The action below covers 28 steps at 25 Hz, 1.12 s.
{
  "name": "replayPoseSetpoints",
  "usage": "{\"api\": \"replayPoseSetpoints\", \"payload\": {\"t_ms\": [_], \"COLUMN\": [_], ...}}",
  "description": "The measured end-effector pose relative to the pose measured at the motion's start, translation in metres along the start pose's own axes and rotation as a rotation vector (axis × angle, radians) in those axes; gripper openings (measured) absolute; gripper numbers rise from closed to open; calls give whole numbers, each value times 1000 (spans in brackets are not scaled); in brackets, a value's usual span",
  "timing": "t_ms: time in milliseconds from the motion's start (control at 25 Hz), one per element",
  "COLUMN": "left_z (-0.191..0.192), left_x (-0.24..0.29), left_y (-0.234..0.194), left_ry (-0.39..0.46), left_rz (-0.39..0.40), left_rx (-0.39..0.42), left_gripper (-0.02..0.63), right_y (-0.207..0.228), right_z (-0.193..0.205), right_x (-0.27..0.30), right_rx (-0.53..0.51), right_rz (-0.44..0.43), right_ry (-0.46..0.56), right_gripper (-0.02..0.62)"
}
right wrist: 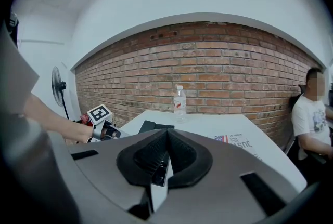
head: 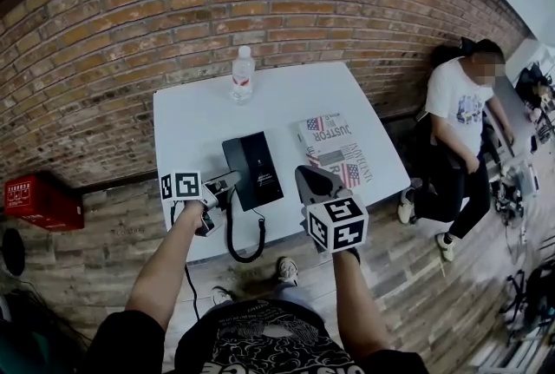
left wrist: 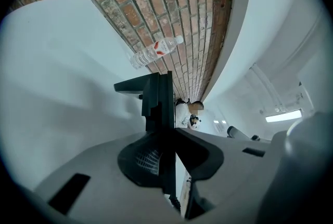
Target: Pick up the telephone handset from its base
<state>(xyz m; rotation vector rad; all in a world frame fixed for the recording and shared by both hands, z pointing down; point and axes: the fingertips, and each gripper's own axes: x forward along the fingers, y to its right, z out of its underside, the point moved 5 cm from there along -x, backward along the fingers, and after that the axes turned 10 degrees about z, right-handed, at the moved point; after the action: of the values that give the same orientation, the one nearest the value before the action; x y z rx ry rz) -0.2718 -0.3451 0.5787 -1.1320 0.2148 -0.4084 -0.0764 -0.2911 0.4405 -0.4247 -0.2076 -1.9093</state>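
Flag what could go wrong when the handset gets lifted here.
1. The cord hangs in a loop off the front edge of the table; lifting may tug the base, which nothing holds down.
2. The left gripper seems to grip the handset near one end, so it could swing or slip.

One telephone [head: 254, 166]; one bottle [head: 243, 75]; one newspaper [head: 335, 152]

Bottle [head: 243, 74] behind phone base [head: 257, 166], magazine [head: 335, 150] to its right
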Motion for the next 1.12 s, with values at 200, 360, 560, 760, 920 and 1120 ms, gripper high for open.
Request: {"api": "replayPoseSetpoints", "payload": {"t_ms": [200, 360, 560, 760, 920, 1120], "left_z": [-1, -9, -22, -37, -50, -62], "left_x": [-4, -10, -20, -30, -47, -75], "left_y": [11, 26, 49, 77, 101, 131], "left_ry": [18, 57, 117, 176, 243, 330], "left_rz": [0, 2, 9, 2, -35, -85], "left_rx": [17, 46, 97, 166, 241, 328], "left_gripper": [74, 74, 74, 74, 73, 74], "right_y": [-1, -4, -10, -16, -22, -30], "right_z": [-4, -10, -22, -37, -53, -67], "right_x": [-2, 1, 6, 11, 16, 18], "right_rx": [-3, -10, -31, -50, -56, -66], "right_rz": [-17, -44, -84, -136, -173, -206], "right_ry": [13, 28, 51, 81, 113, 150], "right_gripper": [0, 0, 0, 0, 0, 0]}}
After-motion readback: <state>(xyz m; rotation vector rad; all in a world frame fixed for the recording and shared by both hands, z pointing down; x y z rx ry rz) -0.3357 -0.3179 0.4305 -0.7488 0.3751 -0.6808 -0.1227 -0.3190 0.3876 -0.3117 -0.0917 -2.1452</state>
